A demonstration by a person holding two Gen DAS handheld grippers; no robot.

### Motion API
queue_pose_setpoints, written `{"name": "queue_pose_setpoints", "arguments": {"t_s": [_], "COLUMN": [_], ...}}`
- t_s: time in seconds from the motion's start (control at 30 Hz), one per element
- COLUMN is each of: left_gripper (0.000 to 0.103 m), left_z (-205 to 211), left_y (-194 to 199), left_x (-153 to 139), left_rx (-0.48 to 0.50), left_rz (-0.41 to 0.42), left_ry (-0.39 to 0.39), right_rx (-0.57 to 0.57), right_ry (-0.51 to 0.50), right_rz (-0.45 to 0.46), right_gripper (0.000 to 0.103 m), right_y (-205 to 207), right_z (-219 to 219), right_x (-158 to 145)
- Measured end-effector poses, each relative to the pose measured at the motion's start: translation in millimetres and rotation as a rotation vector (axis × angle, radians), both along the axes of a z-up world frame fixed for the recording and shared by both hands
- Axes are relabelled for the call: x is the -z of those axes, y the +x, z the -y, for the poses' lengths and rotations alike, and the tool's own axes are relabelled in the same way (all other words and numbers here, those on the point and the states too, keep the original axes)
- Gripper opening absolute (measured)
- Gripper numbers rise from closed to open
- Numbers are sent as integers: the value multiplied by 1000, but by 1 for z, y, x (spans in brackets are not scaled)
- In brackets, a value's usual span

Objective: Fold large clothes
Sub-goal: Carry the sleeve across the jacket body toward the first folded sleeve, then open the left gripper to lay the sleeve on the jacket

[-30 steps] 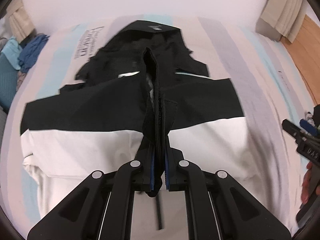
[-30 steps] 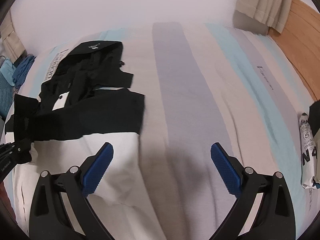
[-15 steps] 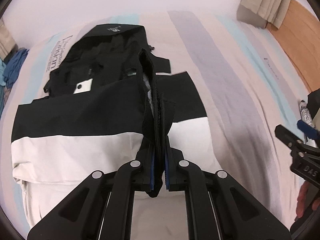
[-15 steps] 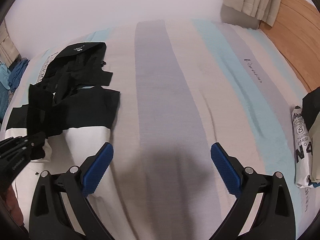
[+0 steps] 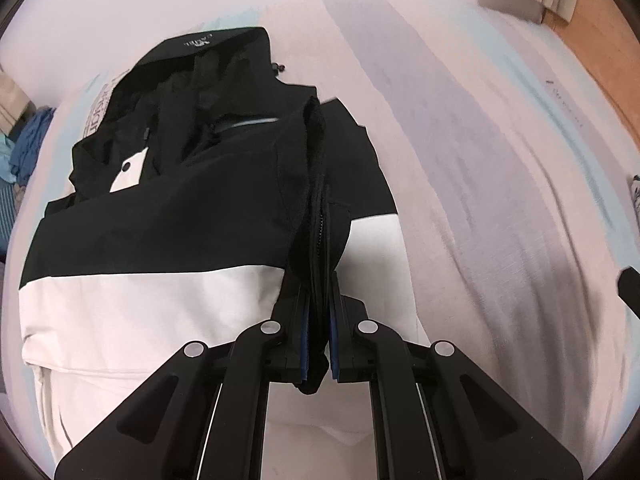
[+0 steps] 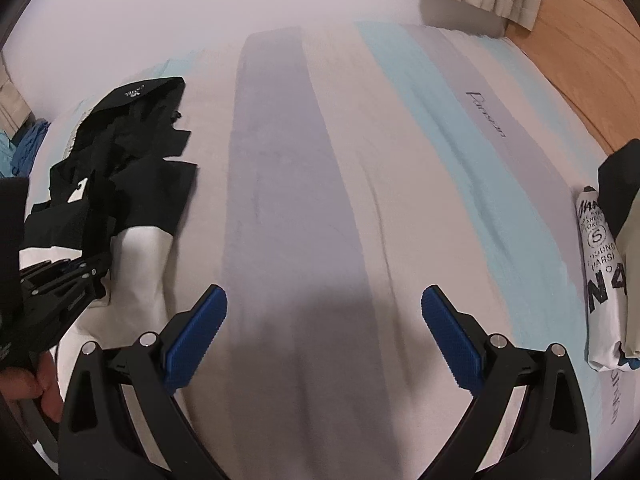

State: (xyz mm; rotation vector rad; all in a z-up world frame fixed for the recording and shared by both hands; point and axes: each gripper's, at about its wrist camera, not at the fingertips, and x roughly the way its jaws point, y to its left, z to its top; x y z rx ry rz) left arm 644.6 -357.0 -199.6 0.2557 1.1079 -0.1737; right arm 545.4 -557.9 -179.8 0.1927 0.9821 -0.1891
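We carry the left gripper (image 5: pixel 318 344) rightward across the bed (image 6: pixel 400 168), dragging the jacket's (image 5: pixel 168 216) pinched black edge with it. The near sleeve now folds over the body; less of the jacket lies spread. The right gripper (image 6: pixel 324 336) shifts right too, bringing the folded shirt (image 6: pixel 600 280) closer.

"N4", circled "S" and "PARSI" on rolled white garment (image 6: pixel 600 280), grey script on bedsheet (image 6: pixel 486 114)

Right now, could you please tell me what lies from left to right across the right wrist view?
Left gripper shut on the black and white jacket → grey stripe of the striped bedsheet → light blue stripe → folded white printed garment.
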Motion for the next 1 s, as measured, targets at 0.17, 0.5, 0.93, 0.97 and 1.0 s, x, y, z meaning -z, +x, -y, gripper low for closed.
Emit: {"name": "queue_pose_setpoints", "arguments": {"t_s": [0.17,0.5,0.93,0.97,1.0], "left_gripper": [6,11,23,25,29], "left_z": [9,16,14,14,13], "left_y": [-1,-4,-20,-22,-25], "left_x": [6,10,-9,-11,-13], "left_rx": [-25,-63,-41,-37,-36], "left_rz": [7,13,24,28,30], "left_ry": [-2,14,-48,-51,-55], "right_rx": [-2,-2,6,5,4], "right_ry": [13,37,46,43,42], "right_rz": [-8,3,16,16,16], "right_gripper": [94,94,94,94,94], "right_y": [-7,-19,-36,-37,-38], "right_z": [12,17,12,12,11], "right_x": [6,8,-1,-2,-3]}}
